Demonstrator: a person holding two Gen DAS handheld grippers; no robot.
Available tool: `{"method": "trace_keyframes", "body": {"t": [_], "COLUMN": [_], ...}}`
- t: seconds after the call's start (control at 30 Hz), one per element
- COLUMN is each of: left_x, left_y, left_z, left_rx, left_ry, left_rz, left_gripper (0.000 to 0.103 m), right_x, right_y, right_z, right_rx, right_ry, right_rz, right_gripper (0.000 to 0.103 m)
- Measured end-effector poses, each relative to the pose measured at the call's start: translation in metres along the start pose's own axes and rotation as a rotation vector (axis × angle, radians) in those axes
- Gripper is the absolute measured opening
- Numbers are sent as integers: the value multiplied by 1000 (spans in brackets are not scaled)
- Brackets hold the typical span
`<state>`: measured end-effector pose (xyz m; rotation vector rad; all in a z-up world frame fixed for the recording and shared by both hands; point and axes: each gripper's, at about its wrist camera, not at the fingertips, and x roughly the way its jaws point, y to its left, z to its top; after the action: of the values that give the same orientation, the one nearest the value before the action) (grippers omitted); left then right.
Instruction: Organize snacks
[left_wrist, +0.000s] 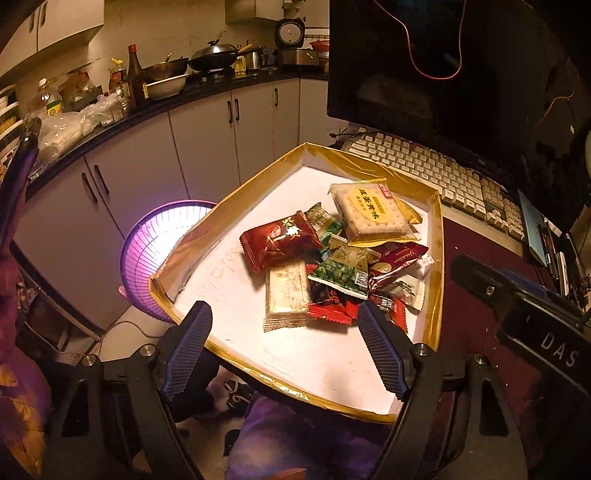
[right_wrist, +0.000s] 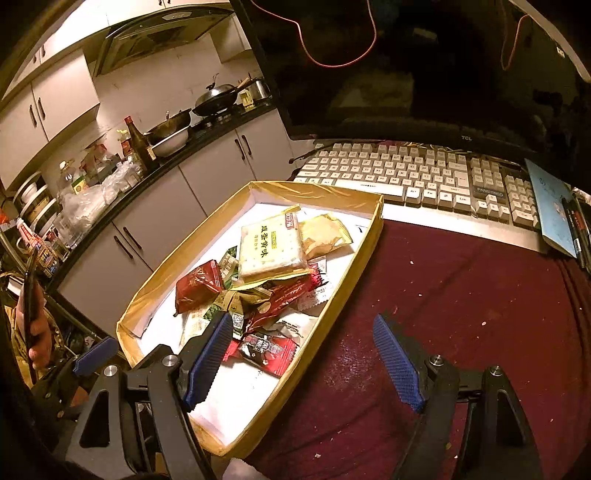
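Above the tray's (left_wrist: 437, 258) near edge your left gripper (left_wrist: 284, 347) gapes empty, the right gripper (right_wrist: 306, 358) likewise; snack packets (left_wrist: 332, 258) lie heaped inside, sorted or awaiting sorting.

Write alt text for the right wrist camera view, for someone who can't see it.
A shallow gold-edged tray holds a loose pile of snack packets, a pale cracker pack on top. The open right gripper hovers over the tray's near right edge and a dark red tabletop; a keyboard lies beyond.
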<state>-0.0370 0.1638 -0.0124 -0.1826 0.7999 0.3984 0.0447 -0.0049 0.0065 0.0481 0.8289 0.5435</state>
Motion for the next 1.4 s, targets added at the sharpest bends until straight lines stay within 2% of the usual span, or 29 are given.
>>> {"method": "trace_keyframes", "body": {"t": [0.43,1.4], "left_x": [5,7], "left_y": [3,6], "left_z": [-3,-7], "left_rx": [20,38], "left_ry": [0,15], "left_rz": [7,-3], "left_gripper": [81,82], "right_x": [10,20], "right_y": [5,18], "right_z": [-1,-3], "right_rx": [26,7], "right_ry": [18,35], "right_rz": [35,37], "right_gripper": [80,80]}}
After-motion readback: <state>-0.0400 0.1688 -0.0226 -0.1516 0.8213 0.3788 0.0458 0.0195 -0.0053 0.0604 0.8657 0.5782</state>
